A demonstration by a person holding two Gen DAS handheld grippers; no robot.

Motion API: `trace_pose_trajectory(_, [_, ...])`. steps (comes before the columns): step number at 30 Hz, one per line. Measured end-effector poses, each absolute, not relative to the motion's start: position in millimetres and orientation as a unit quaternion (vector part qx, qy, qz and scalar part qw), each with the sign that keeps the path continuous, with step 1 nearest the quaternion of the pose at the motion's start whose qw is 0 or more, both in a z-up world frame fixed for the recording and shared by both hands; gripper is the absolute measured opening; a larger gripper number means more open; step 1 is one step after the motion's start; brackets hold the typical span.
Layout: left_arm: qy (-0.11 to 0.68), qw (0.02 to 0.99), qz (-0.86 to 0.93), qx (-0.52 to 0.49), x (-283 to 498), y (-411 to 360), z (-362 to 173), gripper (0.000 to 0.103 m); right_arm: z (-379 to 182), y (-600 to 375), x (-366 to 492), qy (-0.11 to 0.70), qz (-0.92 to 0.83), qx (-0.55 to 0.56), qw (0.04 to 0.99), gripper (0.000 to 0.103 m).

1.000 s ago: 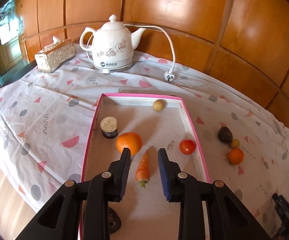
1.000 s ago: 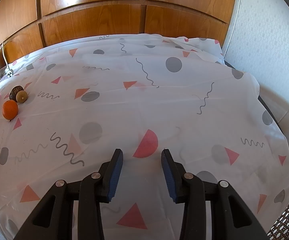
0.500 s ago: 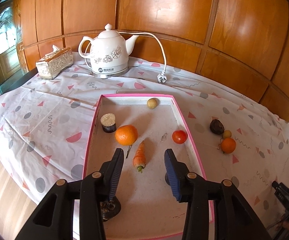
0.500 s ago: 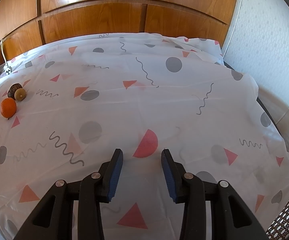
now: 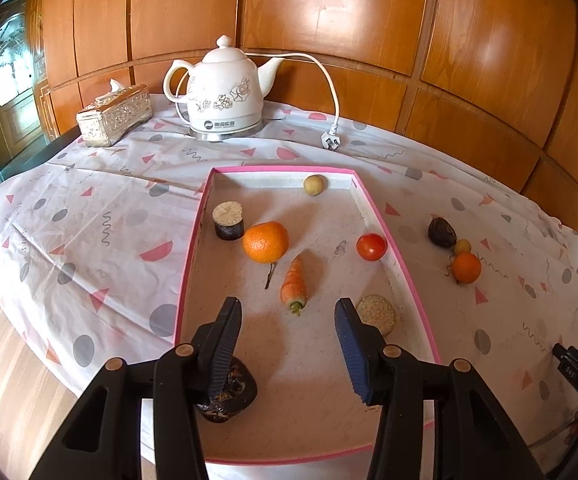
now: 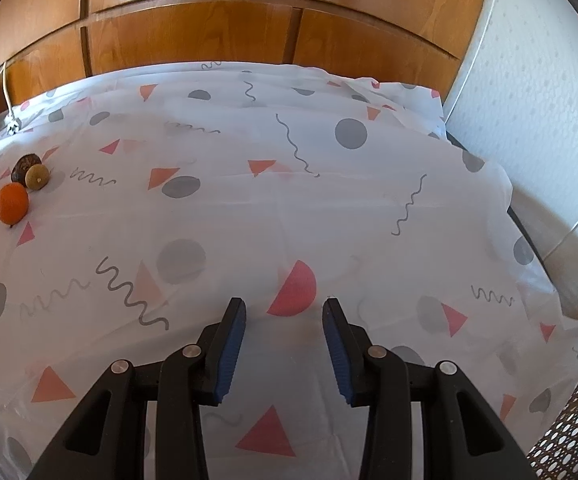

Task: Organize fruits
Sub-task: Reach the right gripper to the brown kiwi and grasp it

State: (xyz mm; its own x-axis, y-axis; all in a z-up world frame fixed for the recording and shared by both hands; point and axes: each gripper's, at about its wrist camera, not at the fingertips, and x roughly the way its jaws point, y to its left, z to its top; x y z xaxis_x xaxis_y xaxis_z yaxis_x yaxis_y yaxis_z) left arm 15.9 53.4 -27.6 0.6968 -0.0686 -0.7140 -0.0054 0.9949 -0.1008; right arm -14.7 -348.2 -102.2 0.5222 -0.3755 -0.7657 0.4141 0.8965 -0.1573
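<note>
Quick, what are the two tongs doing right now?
Left tongs: open, just been opening, holding nothing, above the pink tray.
Right tongs: open, empty, over the tablecloth.

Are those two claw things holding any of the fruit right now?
No. The left gripper has just been opening above the tray, nothing between its jaws. The right gripper is open over the tablecloth.

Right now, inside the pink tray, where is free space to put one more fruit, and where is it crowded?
Free: the tray floor between the small yellow fruit at the far wall and the orange; also the near end, in front of the left gripper. Crowded: the middle band, where orange, carrot and tomato lie.
</note>
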Motion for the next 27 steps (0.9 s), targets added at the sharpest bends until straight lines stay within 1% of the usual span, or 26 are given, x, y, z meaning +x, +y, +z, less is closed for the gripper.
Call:
trace_pose_trajectory(8, [0.395, 0.917, -0.02, -0.049, 14, 55, -32, 0.05, -91, -318, 0, 0.433, -0.163, 0.006, 0.887, 0.041])
trace_pose_trajectory(11, [0.395, 0.917, -0.022, -0.049, 12, 56, -33, 0.052, -87, -302, 12, 0.44, -0.116, 0.02, 0.89, 0.041])
trace_pose_trajectory(16, [0.394, 0.917, -0.023, -0.049, 10, 56, -33, 0.053, -76, -280, 39, 0.442, -0.054, 0.054, 0.894, 0.041])
trace_pose_trajectory(22, [0.393, 0.918, -0.023, -0.048, 10, 55, -33, 0.057, -52, -257, 88, 0.432, 0.016, 0.086, 0.898, 0.041])
trace_pose_trajectory(27, [0.393, 0.918, -0.02, -0.047, 10, 57, -33, 0.057, -54, -245, 140, 0.459, 0.054, 0.118, 0.879, 0.041])
